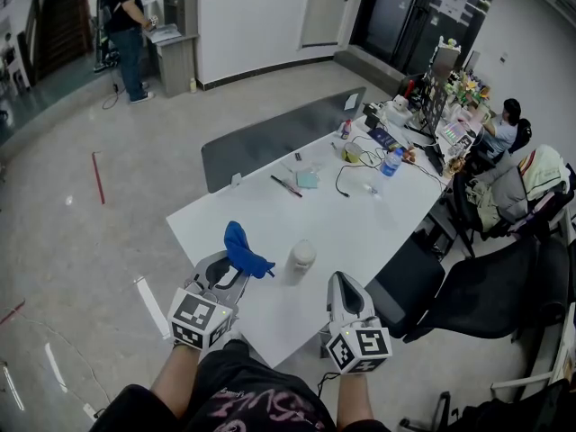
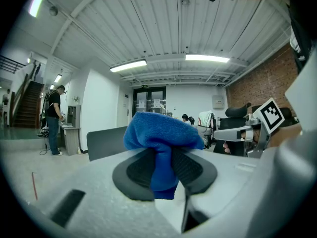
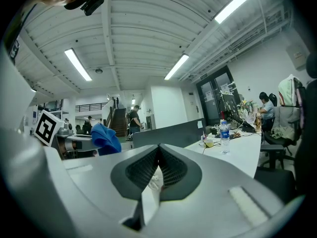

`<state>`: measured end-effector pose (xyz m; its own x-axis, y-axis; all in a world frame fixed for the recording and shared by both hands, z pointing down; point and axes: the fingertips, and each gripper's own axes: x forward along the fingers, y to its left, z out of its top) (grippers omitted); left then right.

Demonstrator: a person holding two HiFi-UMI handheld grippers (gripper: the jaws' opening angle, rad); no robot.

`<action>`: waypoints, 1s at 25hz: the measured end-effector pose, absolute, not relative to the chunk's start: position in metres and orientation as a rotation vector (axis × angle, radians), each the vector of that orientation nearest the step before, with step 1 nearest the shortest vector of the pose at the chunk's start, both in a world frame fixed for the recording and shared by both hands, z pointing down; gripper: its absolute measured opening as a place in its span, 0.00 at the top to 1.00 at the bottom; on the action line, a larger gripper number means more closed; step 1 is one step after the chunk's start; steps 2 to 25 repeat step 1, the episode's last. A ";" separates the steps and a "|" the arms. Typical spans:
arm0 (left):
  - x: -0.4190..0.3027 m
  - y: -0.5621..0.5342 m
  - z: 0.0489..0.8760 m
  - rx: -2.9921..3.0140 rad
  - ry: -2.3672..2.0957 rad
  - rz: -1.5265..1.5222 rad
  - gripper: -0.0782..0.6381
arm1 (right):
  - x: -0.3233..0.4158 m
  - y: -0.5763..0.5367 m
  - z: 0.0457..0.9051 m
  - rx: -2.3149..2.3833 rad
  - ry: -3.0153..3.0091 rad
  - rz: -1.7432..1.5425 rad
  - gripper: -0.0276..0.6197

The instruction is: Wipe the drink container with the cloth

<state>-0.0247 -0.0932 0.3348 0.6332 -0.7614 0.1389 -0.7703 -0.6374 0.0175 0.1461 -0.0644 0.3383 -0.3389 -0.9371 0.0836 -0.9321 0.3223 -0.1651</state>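
Observation:
A blue cloth (image 1: 245, 252) (image 2: 161, 133) is bunched between the pads of my left gripper (image 1: 232, 265) (image 2: 163, 168), which is shut on it just above the near left part of the white table (image 1: 360, 228). The cloth also shows in the right gripper view (image 3: 106, 139). The drink container (image 1: 301, 257), a small white cup with a lid, stands upright on the table just right of the cloth, between the two grippers. My right gripper (image 1: 340, 279) (image 3: 159, 163) hovers at the table's near edge, right of the cup, shut with nothing in it.
Far along the table lie a water bottle (image 1: 390, 162), cables, pens and small items. Black office chairs (image 1: 486, 286) crowd the right side, where a person (image 1: 504, 129) sits at a desk. A dark grey panel (image 1: 270, 138) borders the table's far left side.

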 end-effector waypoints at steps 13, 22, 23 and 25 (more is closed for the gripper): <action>-0.025 -0.093 0.334 2.772 -1.301 0.183 0.76 | 0.146 -0.064 0.338 -1.792 2.531 -0.288 0.97; -0.025 -0.093 0.334 2.772 -1.301 0.183 0.76 | 0.146 -0.064 0.338 -1.792 2.531 -0.288 0.97; -0.025 -0.093 0.334 2.772 -1.301 0.183 0.76 | 0.146 -0.064 0.338 -1.792 2.531 -0.288 0.97; -0.025 -0.093 0.334 2.772 -1.301 0.183 0.76 | 0.146 -0.064 0.338 -1.792 2.531 -0.288 0.97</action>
